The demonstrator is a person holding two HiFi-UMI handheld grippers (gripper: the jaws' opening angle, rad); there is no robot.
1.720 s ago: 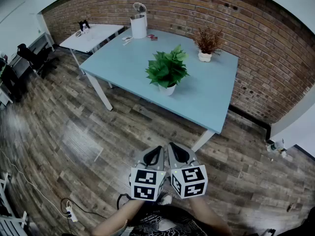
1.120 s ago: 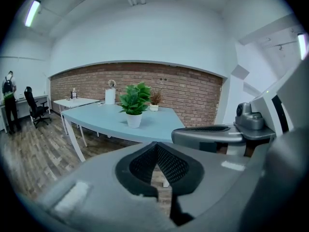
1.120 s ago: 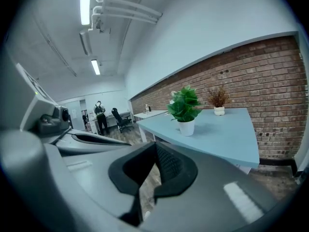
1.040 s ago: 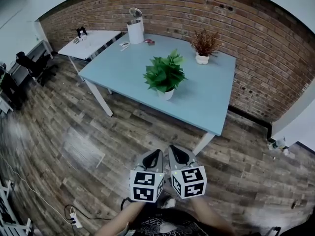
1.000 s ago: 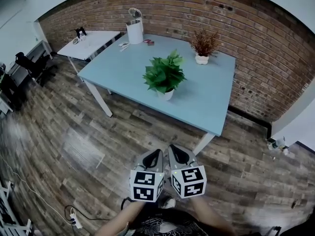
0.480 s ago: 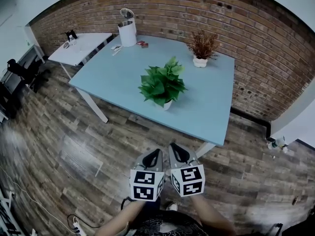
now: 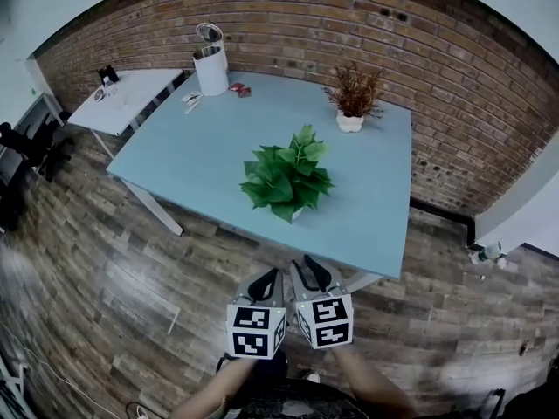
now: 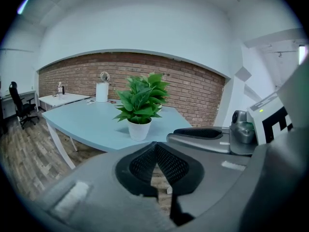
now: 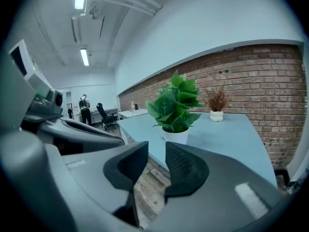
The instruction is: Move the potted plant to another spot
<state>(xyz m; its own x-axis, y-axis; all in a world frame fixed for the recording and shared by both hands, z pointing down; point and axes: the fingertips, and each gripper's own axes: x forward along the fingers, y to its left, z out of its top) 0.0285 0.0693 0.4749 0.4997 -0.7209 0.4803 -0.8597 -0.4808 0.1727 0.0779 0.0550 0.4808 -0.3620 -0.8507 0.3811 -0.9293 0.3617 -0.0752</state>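
Head view: the potted plant (image 7: 285, 182) stands untouched on the blue table (image 7: 376, 190), well ahead of your left gripper (image 7: 265, 279) and right gripper (image 7: 313, 273); by my reckoning the whole move is left to do. Left gripper view: your fingers (image 8: 170, 164) are together and empty, with the plant beyond their tips. Right gripper view: yours have just been opening and stand slightly apart, with nothing between. No legible writing; only square markers.

Grey left gripper (image 8: 155, 146) and right gripper (image 9: 156, 145) — ribbed black pads (image 8: 166, 164).
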